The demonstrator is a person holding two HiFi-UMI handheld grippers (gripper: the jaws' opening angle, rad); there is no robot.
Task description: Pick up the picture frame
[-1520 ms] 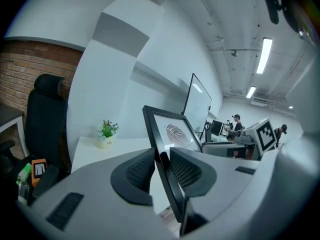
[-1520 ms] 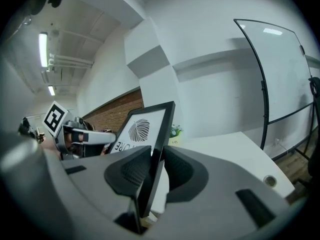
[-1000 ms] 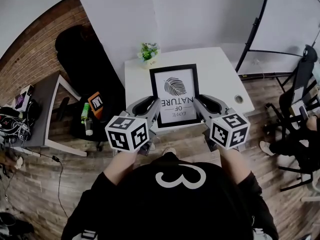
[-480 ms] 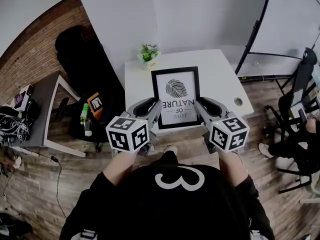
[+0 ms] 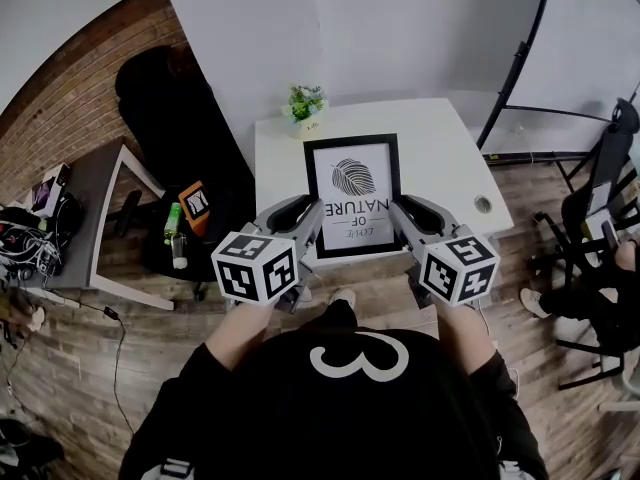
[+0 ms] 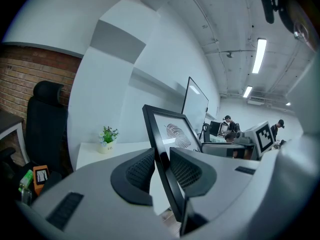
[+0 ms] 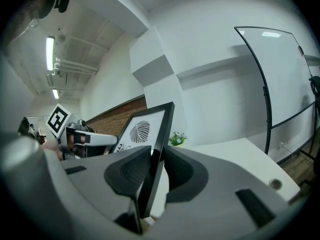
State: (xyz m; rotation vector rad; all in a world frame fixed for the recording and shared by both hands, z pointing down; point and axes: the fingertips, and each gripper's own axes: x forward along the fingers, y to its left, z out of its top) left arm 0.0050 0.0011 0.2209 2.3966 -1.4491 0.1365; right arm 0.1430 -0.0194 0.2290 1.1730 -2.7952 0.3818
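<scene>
Over a smooth white table (image 5: pixel 445 158), left tongs (image 5: pixel 308 218) and right tongs (image 5: pixel 398 216) clench the thin black rectangular picture frame (image 5: pixel 352 183).

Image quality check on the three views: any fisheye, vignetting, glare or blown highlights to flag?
Head view: heavy fisheye, the brick wall and wooden floor bow; the picture frame print is readable, no glare. Left gripper view: black vignette ring, ceiling lights blown out. Right gripper view: same vignette, the whiteboard edge curves, and the ceiling light is overexposed too.

Head view looks down; gripper views closely share the picture frame (image 5: pixel 352 196)
</scene>
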